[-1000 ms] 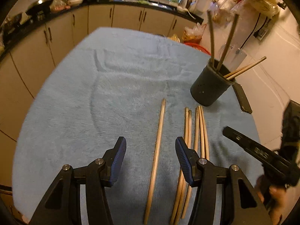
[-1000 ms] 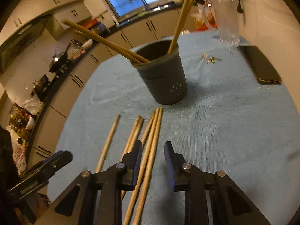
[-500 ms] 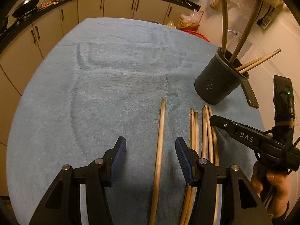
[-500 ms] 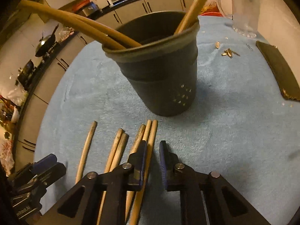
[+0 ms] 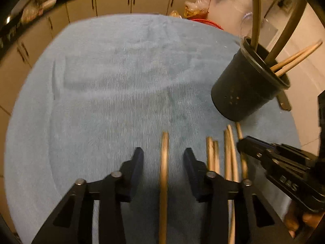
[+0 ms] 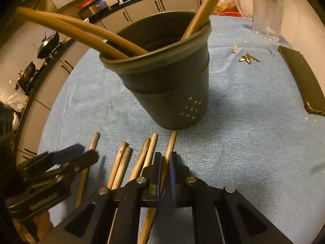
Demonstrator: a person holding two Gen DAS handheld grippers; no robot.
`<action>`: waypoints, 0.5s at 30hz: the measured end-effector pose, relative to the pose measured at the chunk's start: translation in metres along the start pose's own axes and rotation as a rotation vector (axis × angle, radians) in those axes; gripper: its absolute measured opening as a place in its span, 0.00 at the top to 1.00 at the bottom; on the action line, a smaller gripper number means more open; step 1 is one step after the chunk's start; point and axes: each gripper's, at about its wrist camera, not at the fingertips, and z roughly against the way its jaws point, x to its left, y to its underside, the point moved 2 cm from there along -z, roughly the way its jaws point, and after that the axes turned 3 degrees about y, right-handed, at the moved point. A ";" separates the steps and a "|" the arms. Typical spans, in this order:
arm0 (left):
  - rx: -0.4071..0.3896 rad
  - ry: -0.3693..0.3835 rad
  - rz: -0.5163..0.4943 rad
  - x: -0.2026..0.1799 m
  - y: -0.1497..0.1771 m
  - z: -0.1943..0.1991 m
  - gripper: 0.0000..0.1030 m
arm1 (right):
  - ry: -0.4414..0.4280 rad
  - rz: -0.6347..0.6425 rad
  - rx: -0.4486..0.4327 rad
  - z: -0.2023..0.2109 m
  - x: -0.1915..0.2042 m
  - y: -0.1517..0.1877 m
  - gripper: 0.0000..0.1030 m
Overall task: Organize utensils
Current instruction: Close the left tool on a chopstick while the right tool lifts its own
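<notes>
Chopsticks lie on blue-cloth desk (image 5: 113, 85) beside holder (image 6: 168, 85). R tongs (image 6: 165, 161) closing, already pinching rightmost chopstick (image 6: 170, 144). L tongs (image 5: 163, 160) closing around lone chopstick (image 5: 164, 162), pads not touching yet. Center stick btw pads, squeeze firm, then lift level.

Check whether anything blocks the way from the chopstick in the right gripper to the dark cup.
Nothing visible does. The chopstick pinched by the right gripper points at the cup, with only bare blue cloth between. The cup's mouth is partly taken by four chopsticks leaning on its rim; the middle is free.
</notes>
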 end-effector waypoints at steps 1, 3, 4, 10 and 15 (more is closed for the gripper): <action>-0.011 -0.040 -0.017 -0.002 -0.002 -0.002 0.80 | -0.002 0.000 0.003 0.000 -0.001 0.000 0.89; -0.014 -0.086 -0.033 -0.004 -0.005 -0.005 0.89 | 0.014 0.020 0.004 -0.001 0.003 -0.001 0.89; -0.006 -0.089 -0.045 -0.005 -0.006 -0.006 0.91 | 0.028 0.037 0.001 0.002 0.002 0.000 0.89; -0.048 -0.007 0.018 0.010 -0.006 0.022 0.93 | -0.011 0.001 -0.018 0.008 -0.001 0.006 0.93; -0.237 0.023 0.077 0.020 0.011 0.100 0.93 | -0.069 -0.030 -0.185 0.070 -0.009 0.021 0.94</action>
